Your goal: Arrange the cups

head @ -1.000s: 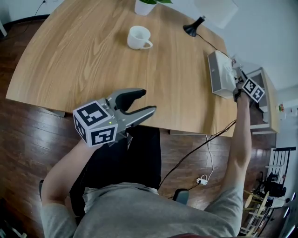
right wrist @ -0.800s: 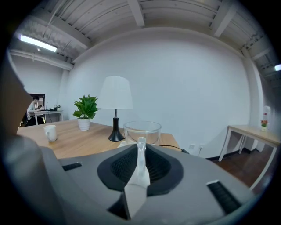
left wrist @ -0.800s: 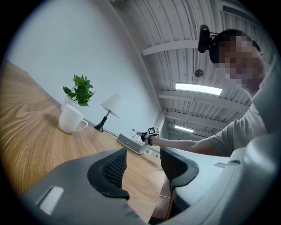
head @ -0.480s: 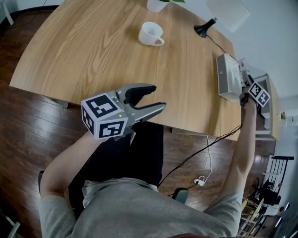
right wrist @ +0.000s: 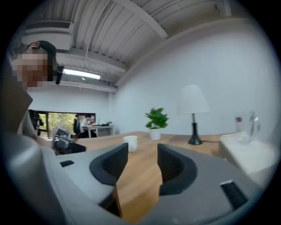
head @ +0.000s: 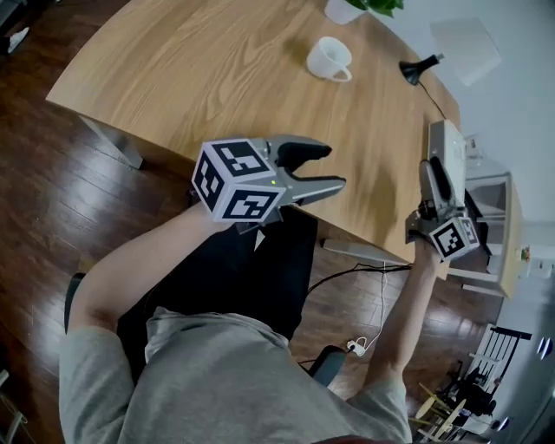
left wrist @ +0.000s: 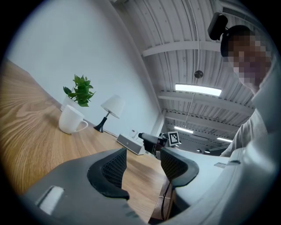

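Observation:
A white handled cup [head: 329, 59] stands upright at the far side of the wooden table [head: 199, 78]; it also shows in the left gripper view as the cup [left wrist: 71, 119] and in the right gripper view as the cup [right wrist: 130, 143]. My left gripper [head: 323, 168] hovers open over the near table edge, empty, as the left gripper [left wrist: 142, 154] confirms. My right gripper [head: 434, 169] is at the table's right end, beside a white box [head: 447, 147]. Its jaws have just been opening wide, then easing in slightly; the right gripper [right wrist: 142, 151] has nothing between them.
A potted plant [head: 347, 9] and a black lamp [head: 416, 68] stand beyond the cup. The white box [right wrist: 248, 154] lies close to the right gripper's right side. Cables [head: 364, 277] hang under the table's near edge over dark wooden floor.
The right gripper has pulled back from the white box's far side to its near end and turned toward the table's middle. The left gripper has stayed in place.

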A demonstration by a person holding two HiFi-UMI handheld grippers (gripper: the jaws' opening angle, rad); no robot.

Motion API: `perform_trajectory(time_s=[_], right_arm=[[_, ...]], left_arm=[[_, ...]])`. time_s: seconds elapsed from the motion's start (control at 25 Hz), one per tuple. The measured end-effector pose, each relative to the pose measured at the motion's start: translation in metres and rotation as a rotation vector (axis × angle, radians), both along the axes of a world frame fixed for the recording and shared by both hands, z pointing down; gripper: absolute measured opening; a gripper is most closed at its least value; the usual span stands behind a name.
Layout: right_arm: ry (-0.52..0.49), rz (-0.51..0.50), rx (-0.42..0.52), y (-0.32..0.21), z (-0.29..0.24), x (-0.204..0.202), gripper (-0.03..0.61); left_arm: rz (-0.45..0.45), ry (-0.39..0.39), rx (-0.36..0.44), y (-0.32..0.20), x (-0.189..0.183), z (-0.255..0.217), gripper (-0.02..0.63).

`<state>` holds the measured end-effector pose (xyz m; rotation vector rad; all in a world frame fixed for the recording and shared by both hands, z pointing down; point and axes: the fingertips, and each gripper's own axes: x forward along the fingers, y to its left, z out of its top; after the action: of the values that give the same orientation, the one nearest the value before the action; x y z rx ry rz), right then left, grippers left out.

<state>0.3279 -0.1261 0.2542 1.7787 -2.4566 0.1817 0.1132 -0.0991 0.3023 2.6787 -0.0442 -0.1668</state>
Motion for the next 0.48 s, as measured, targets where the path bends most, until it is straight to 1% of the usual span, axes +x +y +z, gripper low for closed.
perform_trajectory(time_s=[0.08, 0.16, 0.2, 0.32, 0.4, 0.48], right_arm=[[-0.039, -0.131, 0.021, 0.007, 0.021, -0.067, 0.175], [-0.03, -0.203, 0.031, 0.006, 0.035, -0.118, 0.175], [-0.017, -0.226, 0.035, 0.003, 0.04, -0.137, 0.175], [0.023, -0.244, 0.042, -0.005, 0.052, -0.171, 0.175], [0.034, -0.243, 0.01, -0.009, 0.064, -0.18, 0.175], [0.025, -0.237, -0.016, -0.01, 0.069, -0.182, 0.172]], left_arm=[[0.003, 0.003, 0.004, 0.001, -0.001, 0.0, 0.236], [0.0, 0.01, 0.006, 0.0, -0.002, -0.001, 0.236], [-0.003, 0.013, 0.007, 0.0, -0.002, -0.002, 0.236], [-0.004, 0.017, 0.013, 0.0, -0.002, -0.002, 0.236], [0.001, 0.013, 0.023, 0.003, -0.002, -0.002, 0.236], [0.009, 0.004, 0.039, 0.006, -0.001, -0.001, 0.236]])
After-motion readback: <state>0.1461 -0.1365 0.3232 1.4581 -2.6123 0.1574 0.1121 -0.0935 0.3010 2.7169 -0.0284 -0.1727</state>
